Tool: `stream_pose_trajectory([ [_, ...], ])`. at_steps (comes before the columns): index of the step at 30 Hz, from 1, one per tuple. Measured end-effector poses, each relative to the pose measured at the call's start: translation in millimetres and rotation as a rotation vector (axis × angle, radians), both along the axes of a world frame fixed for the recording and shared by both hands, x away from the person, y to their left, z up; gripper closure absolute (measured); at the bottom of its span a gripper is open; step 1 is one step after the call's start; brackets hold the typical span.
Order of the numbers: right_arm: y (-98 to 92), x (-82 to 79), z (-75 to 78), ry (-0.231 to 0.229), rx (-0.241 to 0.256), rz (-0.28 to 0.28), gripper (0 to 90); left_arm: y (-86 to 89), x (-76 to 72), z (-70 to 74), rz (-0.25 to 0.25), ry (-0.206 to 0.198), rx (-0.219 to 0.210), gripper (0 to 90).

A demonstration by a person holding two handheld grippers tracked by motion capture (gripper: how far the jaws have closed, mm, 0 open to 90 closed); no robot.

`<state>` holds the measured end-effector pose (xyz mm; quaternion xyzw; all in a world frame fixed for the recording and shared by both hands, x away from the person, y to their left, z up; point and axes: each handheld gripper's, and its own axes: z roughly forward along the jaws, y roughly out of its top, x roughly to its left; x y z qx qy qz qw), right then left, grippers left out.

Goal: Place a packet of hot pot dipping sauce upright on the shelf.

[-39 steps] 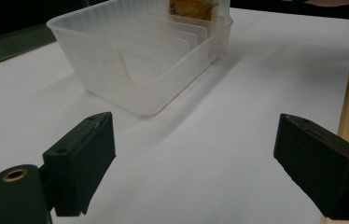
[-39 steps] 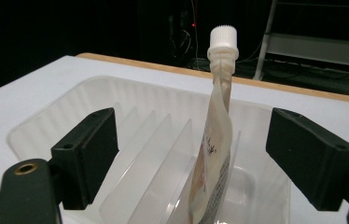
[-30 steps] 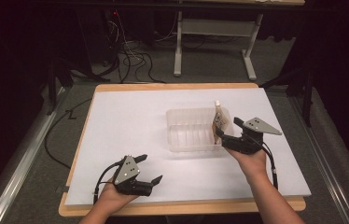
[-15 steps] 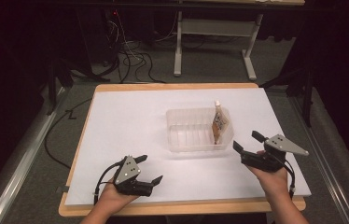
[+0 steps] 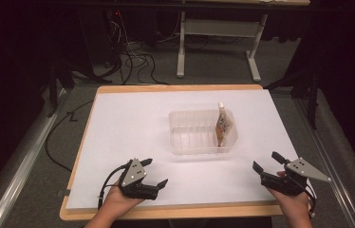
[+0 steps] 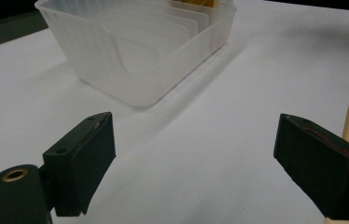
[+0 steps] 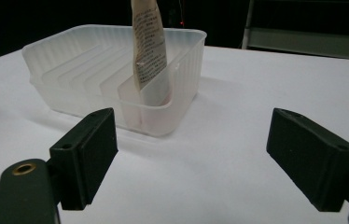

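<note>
Tan sachet (image 5: pixel 222 124) stands upright in clear slotted bin (image 5: pixel 192 140).

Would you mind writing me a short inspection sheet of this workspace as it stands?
Surface: white sheet covering a wooden table.
Job's things: clear plastic bin with divider slots, near the sheet's middle; a printed pouch stands upright in its slot at the person's right end, poking above the rim.
Clutter: nothing seen.
Grippers: left gripper open, empty, at the near left edge; right gripper open, empty, at the near right; both apart from the bin.
Cables: a black cable trails from the left gripper; loose cables lie on the floor beyond the table.
Surroundings: dark room, a white metal frame behind.
</note>
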<state>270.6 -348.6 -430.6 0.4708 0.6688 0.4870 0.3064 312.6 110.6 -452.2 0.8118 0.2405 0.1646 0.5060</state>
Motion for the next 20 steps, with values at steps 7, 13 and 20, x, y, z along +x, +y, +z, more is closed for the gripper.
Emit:
stream_pose_trajectory([
  [7, -4.4, 1.7, -3.1, 0.007, 0.035, -0.010, 20.8, 1.0, 0.4, -1.2, 0.003, 0.006, 0.001, 13.6],
  [13, -10.3, 1.9, -5.1, 0.018, 0.062, -0.035, 22.3, 1.5, -0.5, -0.2, 0.000, 0.001, -0.002, 13.6],
  [20, -11.6, 2.4, -6.0, 0.024, 0.065, -0.039, 23.1, 0.9, -0.4, -0.8, -0.004, 0.001, 0.000, 13.6],
])
